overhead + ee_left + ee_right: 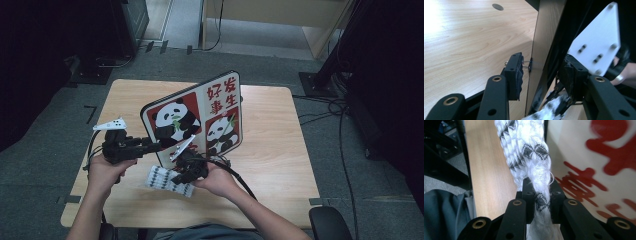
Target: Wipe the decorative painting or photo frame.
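We held the panda board tilted on edge over the middle of the table, its lower edge near the front. Our left gripper straddled the board's left edge, jaws wide on either side of it. Our right gripper was clamped on the patterned cloth, which lay toward the table's front edge below the board.

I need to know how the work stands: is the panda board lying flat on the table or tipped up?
Tipped up. The panda board stands tilted on its lower edge above the table, its edge between the left gripper's open jaws.
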